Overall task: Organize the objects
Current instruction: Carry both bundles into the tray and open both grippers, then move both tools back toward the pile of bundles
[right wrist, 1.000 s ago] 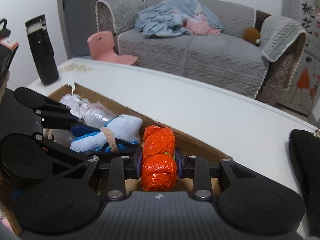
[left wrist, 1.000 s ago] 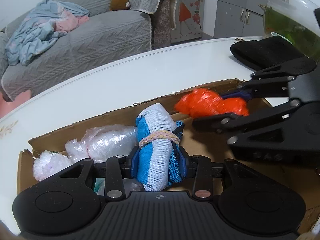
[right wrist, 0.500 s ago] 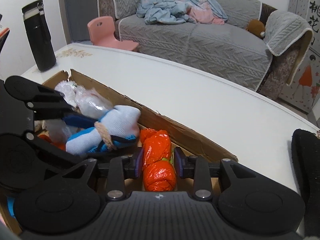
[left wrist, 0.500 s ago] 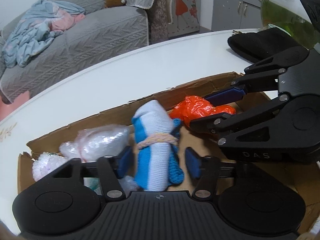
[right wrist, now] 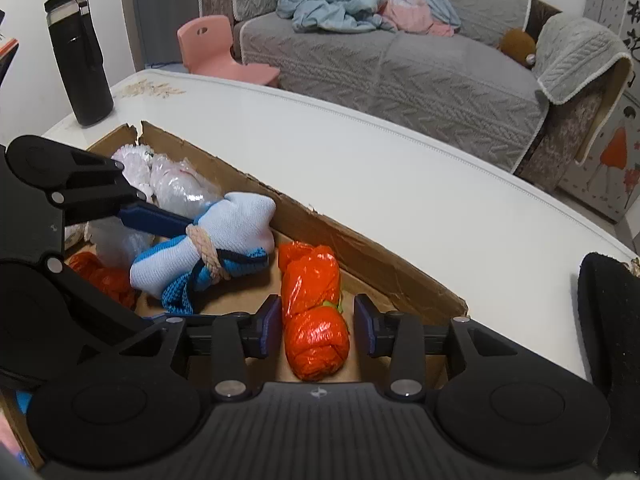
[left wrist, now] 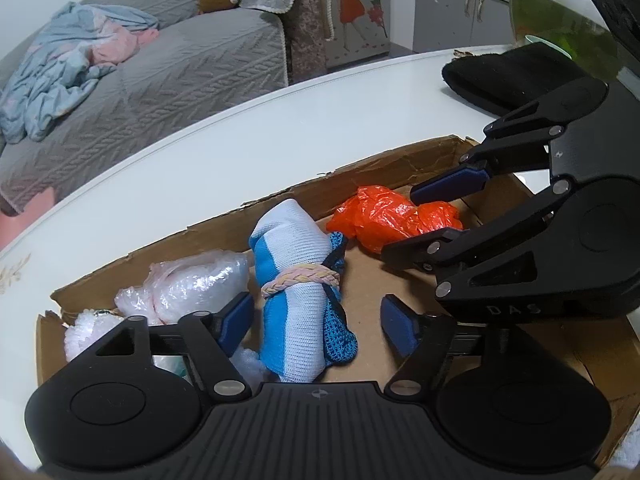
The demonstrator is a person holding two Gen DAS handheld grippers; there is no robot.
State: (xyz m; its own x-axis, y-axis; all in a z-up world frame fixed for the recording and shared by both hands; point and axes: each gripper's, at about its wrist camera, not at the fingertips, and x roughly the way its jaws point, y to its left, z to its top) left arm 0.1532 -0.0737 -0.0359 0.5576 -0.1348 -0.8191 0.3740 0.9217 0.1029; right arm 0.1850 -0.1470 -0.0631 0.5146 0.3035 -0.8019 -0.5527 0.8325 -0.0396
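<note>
A shallow cardboard box (left wrist: 384,166) (right wrist: 360,252) lies on the white table. In it lie a blue-and-white cloth roll (left wrist: 294,276) (right wrist: 224,240) tied with a braided band, an orange plastic bundle (left wrist: 388,220) (right wrist: 314,312) and clear plastic bundles (left wrist: 192,284) (right wrist: 176,190). My left gripper (left wrist: 316,324) is open, its pads apart on either side of the cloth roll, which rests on the box floor. My right gripper (right wrist: 316,330) is open around the orange bundle, with small gaps on both sides. The right gripper also shows in the left wrist view (left wrist: 436,212).
A black flask (right wrist: 80,56) stands at the table's far left corner. A black fabric item (left wrist: 508,76) (right wrist: 608,320) lies to the right of the box, with a glass fish bowl (left wrist: 560,16) behind it. A grey sofa stands beyond the table.
Both grippers have opened. The left one let go of the cloth roll and the right one let go of the orange bundle; both items now rest on the box floor.
</note>
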